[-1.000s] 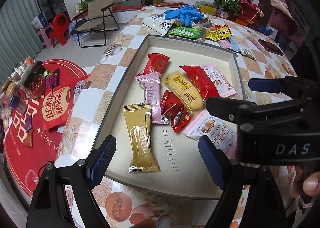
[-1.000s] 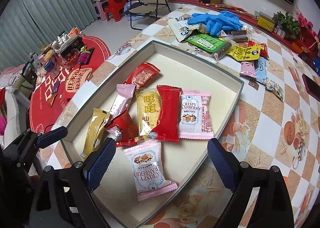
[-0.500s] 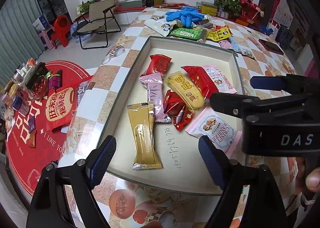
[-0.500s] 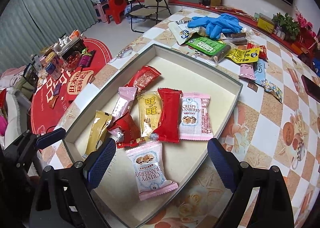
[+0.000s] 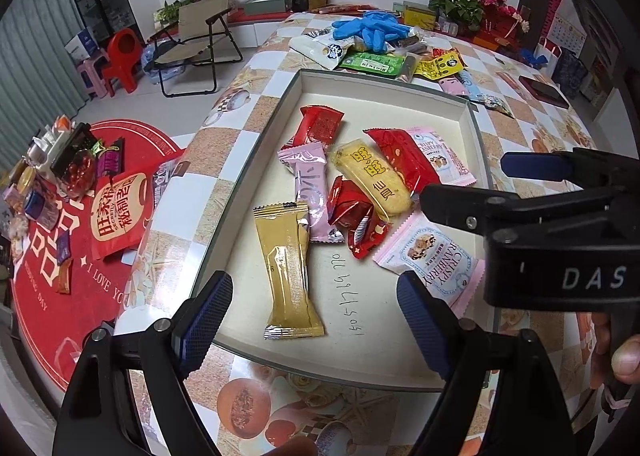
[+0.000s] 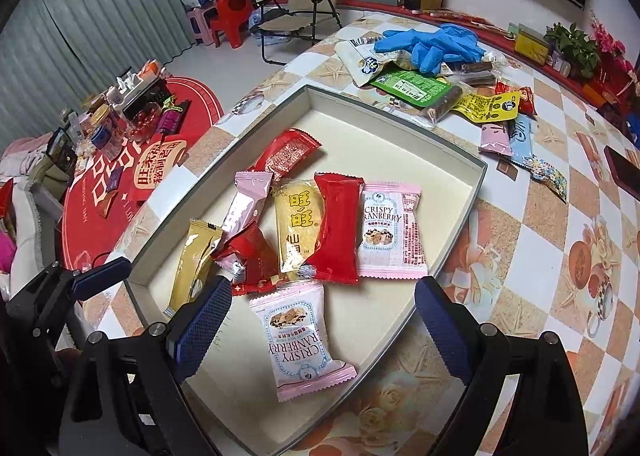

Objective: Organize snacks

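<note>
Two pink packets read "CRISPY CRANBERRY": one (image 6: 390, 230) lies flat against the long red wrapper (image 6: 337, 227), the other (image 6: 301, 340) lies apart, nearest the right gripper. Between the red wrapper and a pale pink stick (image 6: 245, 204) sits a yellow packet (image 6: 298, 226) printed with Chinese characters. A gold stick (image 5: 289, 268) lies along the near-left wall, a crumpled red wrapper (image 5: 354, 218) beside it, and another red packet (image 5: 319, 126) farther in. All of them rest inside a shallow cream tray (image 5: 384, 86), whose floor carries a handwritten string of digits (image 5: 347, 292) — not clear enough to read with certainty.

The tray sits on a bench (image 6: 560, 224) covered in a checkered cloth with teacup and flower prints. Beyond the tray are more snacks: a green packet (image 6: 412, 86), a yellow one (image 6: 490, 106) and blue gloves (image 6: 432, 42). On the floor lie a round red rug (image 5: 60, 264) reading "I LOVE YOU" and more snack bags; a folding chair (image 5: 196, 42) and a red plastic stool (image 5: 122, 56) stand farther back.

The left gripper (image 5: 314, 322) hovers over the tray's near edge, fingers (image 5: 206, 314) spread wide and holding nothing. The right gripper (image 6: 322, 330) — marked "DAS" in the left view — is likewise spread wide, empty, above the nearer cranberry packet.
</note>
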{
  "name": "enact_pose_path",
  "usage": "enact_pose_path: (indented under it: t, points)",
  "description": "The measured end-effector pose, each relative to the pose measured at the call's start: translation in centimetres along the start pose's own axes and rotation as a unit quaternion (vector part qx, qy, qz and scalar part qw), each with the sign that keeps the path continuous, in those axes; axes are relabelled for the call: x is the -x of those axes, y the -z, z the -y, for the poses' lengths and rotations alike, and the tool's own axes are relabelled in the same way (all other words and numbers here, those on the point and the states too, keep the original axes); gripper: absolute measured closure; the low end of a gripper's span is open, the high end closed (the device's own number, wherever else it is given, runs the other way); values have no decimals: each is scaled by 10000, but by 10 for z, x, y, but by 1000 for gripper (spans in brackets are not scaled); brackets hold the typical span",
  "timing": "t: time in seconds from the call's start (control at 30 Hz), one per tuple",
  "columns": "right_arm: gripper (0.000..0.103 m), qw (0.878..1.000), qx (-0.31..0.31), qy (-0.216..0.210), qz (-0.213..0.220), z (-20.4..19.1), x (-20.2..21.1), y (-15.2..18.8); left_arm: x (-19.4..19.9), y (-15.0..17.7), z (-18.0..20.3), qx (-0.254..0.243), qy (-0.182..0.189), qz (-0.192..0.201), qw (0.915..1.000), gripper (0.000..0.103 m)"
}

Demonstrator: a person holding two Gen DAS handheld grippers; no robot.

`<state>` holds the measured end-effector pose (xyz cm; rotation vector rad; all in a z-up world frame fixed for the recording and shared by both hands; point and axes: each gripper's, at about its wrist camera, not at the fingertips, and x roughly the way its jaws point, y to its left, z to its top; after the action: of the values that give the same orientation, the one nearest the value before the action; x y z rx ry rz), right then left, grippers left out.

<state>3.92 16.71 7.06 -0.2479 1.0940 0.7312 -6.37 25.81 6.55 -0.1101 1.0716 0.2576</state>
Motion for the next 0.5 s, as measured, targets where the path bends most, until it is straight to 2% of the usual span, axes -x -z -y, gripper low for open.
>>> enact_pose_path:
  t: [0.2, 0.5]
  points:
    - [9, 10000, -4, -38, 37, 1, 1, 0, -2, 0, 0, 56, 151, -63, 9999, 16]
    - [9, 10000, -30, -68, 47, 2, 1, 0, -3, 0, 1, 76, 109, -65, 9999, 16]
